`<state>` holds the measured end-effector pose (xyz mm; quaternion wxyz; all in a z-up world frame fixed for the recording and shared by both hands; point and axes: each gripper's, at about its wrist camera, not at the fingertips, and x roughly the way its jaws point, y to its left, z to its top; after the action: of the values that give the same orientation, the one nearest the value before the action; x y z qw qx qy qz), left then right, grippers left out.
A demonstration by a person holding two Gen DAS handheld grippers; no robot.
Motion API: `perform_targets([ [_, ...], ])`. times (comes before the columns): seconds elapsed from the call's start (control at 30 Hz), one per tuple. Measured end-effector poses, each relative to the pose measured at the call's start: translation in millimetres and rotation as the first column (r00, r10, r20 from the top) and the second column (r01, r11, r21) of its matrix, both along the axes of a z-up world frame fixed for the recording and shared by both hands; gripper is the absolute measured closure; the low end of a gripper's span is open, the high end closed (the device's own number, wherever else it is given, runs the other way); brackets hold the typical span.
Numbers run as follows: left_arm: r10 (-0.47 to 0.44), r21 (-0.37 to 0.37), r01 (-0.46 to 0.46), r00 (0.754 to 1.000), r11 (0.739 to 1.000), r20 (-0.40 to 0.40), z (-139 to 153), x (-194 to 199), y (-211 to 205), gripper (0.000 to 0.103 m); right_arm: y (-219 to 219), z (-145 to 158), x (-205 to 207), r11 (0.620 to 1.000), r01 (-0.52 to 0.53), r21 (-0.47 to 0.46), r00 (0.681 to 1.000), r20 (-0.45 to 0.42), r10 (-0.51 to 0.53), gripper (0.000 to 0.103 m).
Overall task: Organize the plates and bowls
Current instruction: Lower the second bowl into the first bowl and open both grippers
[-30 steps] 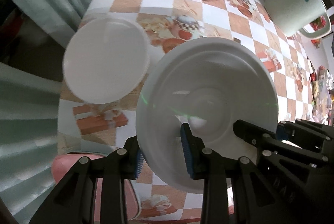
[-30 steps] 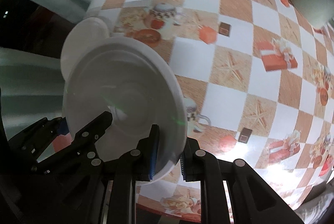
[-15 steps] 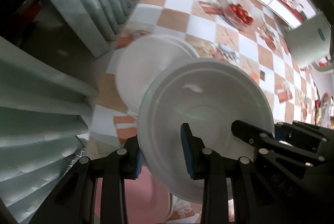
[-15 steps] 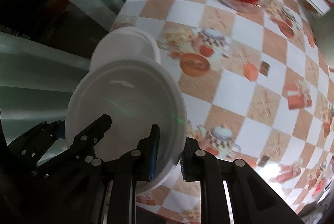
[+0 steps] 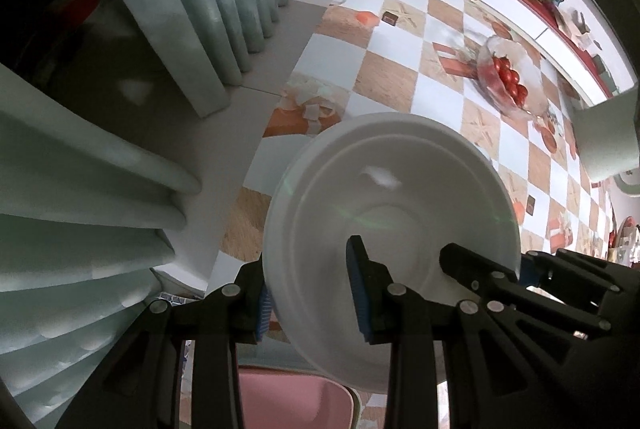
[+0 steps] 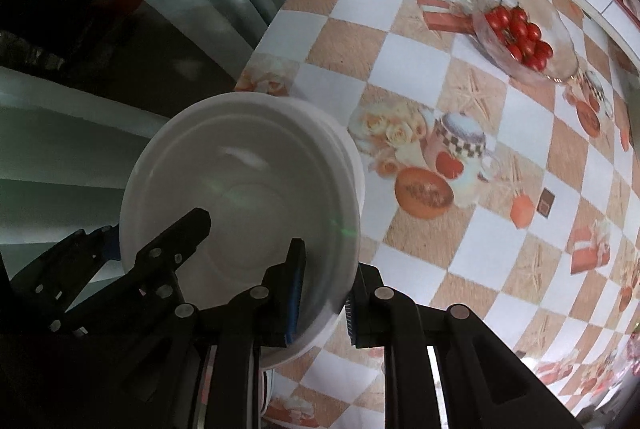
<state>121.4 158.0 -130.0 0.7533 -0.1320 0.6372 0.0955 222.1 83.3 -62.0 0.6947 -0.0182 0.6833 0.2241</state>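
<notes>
1. The white bowl (image 5: 384, 197) sits in the lower centre of the frame, over the table (image 5: 404, 77) edge, its opening facing the camera.
2. The left gripper (image 5: 312, 293) and right gripper (image 6: 320, 293) are each clamped on opposite rim sides.
3. A second white rim (image 6: 352, 165) peeks behind the bowl; the rest is hidden.

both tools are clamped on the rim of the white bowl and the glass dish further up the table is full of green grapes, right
Not quite. The glass dish holds red tomatoes, not green grapes; the right wrist view shows them clearly. The rest stands: the left tool and the right tool both clamp the rim of the white bowl.
</notes>
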Motion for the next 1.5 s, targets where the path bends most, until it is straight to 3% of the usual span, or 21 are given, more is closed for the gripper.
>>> perform_targets([
  [0.2, 0.006, -0.010, -0.006, 1.000, 1.000, 0.000, -7, 7, 7, 0.068, 6, -8, 9, 1.000, 0.000, -0.007, 1.000, -0.008, 0.000, 0.084],
  [0.3, 0.006, -0.036, -0.005, 0.999, 0.999, 0.040, -6, 7, 10, 0.064, 8, -11, 11, 1.000, 0.002, -0.009, 1.000, -0.010, -0.002, 0.083],
  [0.37, 0.018, -0.062, -0.015, 0.999, 0.998, 0.049, -8, 6, 15, 0.055, 6, -15, 14, 1.000, 0.013, -0.001, 1.000, -0.027, -0.014, 0.083],
  [0.43, 0.037, -0.048, -0.035, 0.998, 0.998, 0.041, -8, 4, 19, 0.029, 4, -19, 15, 0.999, 0.025, -0.020, 0.999, -0.028, -0.026, 0.083],
  [0.47, 0.049, -0.037, -0.048, 0.998, 0.998, 0.044, -9, 3, 22, 0.023, 2, -19, 15, 0.999, 0.032, -0.022, 0.999, -0.032, -0.033, 0.083],
  [0.6, 0.066, -0.025, -0.065, 0.997, 0.998, 0.042, -10, -5, 27, 0.015, -7, -22, 13, 0.999, 0.048, -0.021, 0.997, -0.057, -0.049, 0.081],
  [0.67, 0.079, -0.007, -0.079, 0.996, 0.997, 0.041, -9, -9, 30, 0.010, -15, -22, 11, 0.995, 0.065, -0.069, 0.997, -0.044, -0.068, 0.037],
  [0.7, 0.091, -0.001, -0.091, 0.995, 0.996, 0.043, -8, -12, 33, 0.001, -23, -21, 9, 0.992, 0.080, -0.098, 0.996, -0.041, -0.084, 0.026],
  [0.77, 0.107, 0.006, -0.108, 0.993, 0.994, 0.047, -5, -18, 38, 0.000, -41, -22, 8, 0.991, 0.123, -0.052, 0.989, -0.071, -0.127, 0.002],
  [1.03, 0.048, 0.041, -0.047, 0.999, 0.998, -0.016, -7, -37, 30, 0.000, -78, -22, -15, 0.984, 0.169, -0.058, 0.981, -0.083, -0.174, 0.001],
  [1.5, 0.013, 0.005, -0.012, 0.999, 1.000, -0.033, -3, -46, 19, 0.000, -80, -11, -28, 0.986, 0.159, -0.046, 0.980, -0.111, -0.163, 0.001],
])
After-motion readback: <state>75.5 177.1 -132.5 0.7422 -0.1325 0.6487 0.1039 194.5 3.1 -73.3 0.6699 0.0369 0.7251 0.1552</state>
